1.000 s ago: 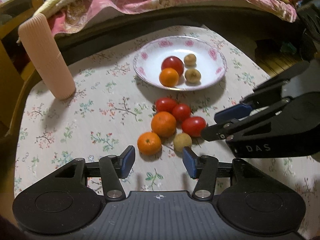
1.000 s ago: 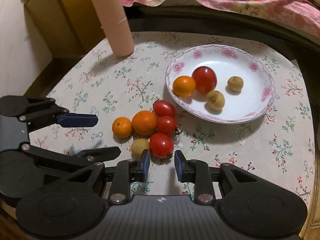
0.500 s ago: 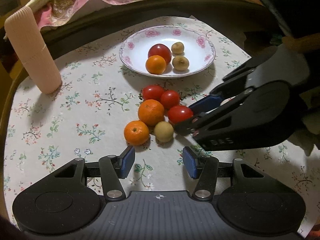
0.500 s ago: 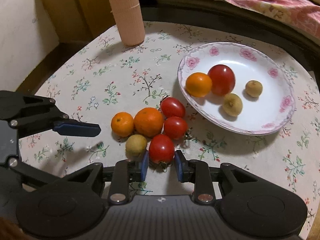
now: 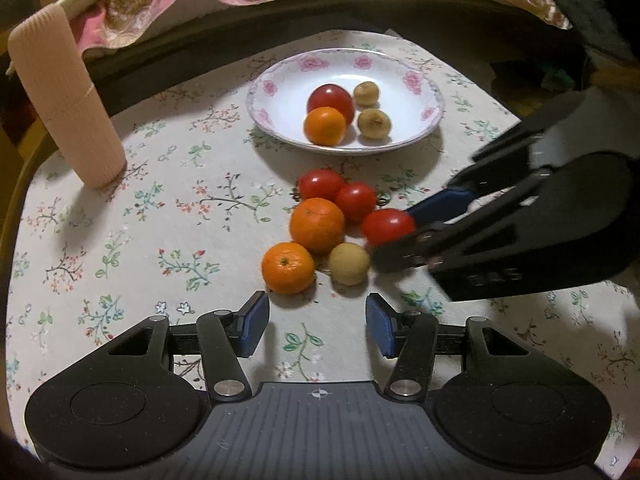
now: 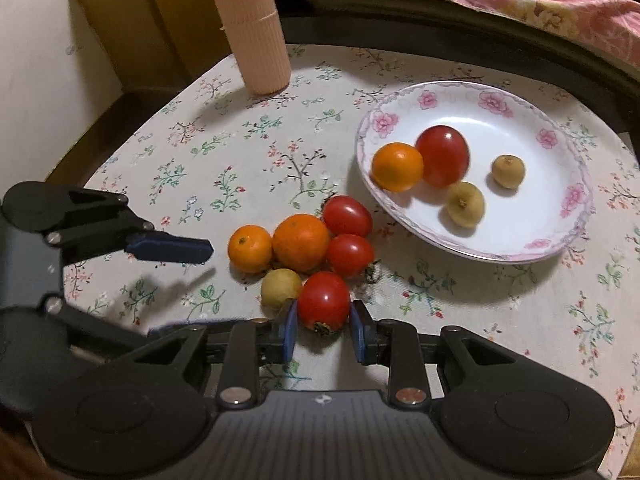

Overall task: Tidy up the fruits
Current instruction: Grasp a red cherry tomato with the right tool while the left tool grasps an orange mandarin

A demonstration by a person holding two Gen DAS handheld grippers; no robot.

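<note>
Tablecloth (image 6: 248, 152): tomato (image 6: 323, 299) between right tool's (image 6: 323, 330) pads, seemingly touching.

On the counter (image 6: 500, 320), a plate (image 6: 560, 240) sits toward the back right and holds a tomato, an orange and two small round fruits. Just before the plate, six loose fruits (image 6: 304, 248) lie touching in a cluster. The nearest tomato (image 6: 323, 299) sits between the right gripper's (image 6: 323, 330) fingers. A ribbed cylinder (image 6: 256, 40) stands upright at the back left. The left gripper (image 5: 316, 326) hangs near the cluster's left side.
</note>
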